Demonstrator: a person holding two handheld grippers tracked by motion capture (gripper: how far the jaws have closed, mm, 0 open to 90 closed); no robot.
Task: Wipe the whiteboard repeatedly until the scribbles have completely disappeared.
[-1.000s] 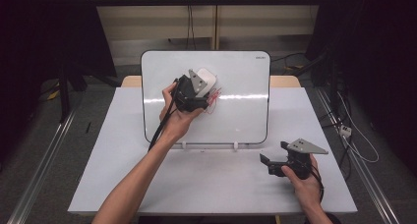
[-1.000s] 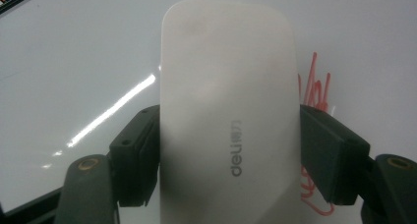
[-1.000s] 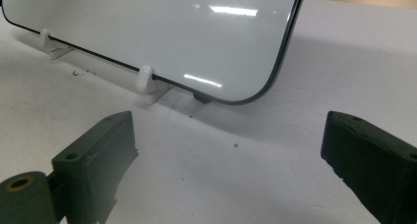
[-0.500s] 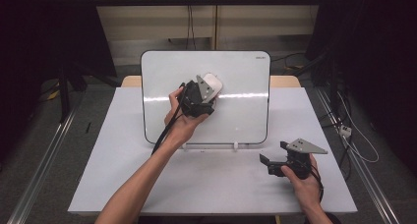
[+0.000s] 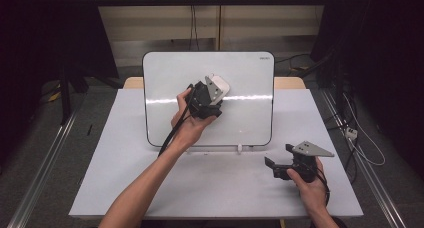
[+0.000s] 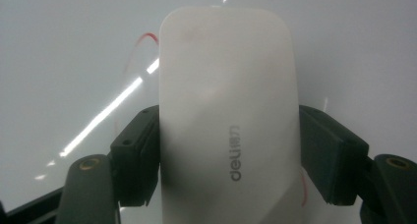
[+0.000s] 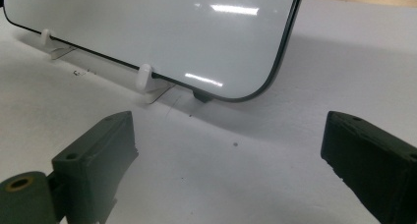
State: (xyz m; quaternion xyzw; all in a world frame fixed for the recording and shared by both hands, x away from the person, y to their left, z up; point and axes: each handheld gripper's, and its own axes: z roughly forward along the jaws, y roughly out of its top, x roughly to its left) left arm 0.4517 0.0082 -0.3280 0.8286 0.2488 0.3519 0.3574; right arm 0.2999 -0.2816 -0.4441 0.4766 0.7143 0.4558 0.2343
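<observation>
A: Against the whiteboard (image 5: pixel 250 113), near the middle of its face, the left hand-held gripper (image 5: pixel 212 95) is pressing a white eraser (image 6: pixel 228 116). Its jaws are clamping the eraser's two long sides, closed down about as far as that body lets them.

B: And the eraser is lying flat on the board?
A: It is looking that way in the left gripper view, with faint red marker strokes (image 6: pixel 142 42) peeking out beside it on the board.

B: How is it going to handle?
A: I am judging it light and rigid: a smooth plastic shell, probably a bit slippery under the pads, so the grip is needing steady squeeze while it is rubbing. It is not looking fragile.

B: Is the hold a good one?
A: The pads are sitting on the flanks toward the near end of the eraser, which is leaving most of the body free ahead of them. A hold nearer the middle would be resisting twisting better, I think.

B: And the other one?
A: The right hand-held gripper (image 5: pixel 280 167) is resting on the worktop (image 5: pixel 125 178) in front of the whiteboard's lower right corner, jaws standing wide apart and holding nothing.

B: Is the board itself worrying you?
A: It is standing on small white clips (image 7: pixel 144 77), so pushing hard could be tipping it back.
</observation>
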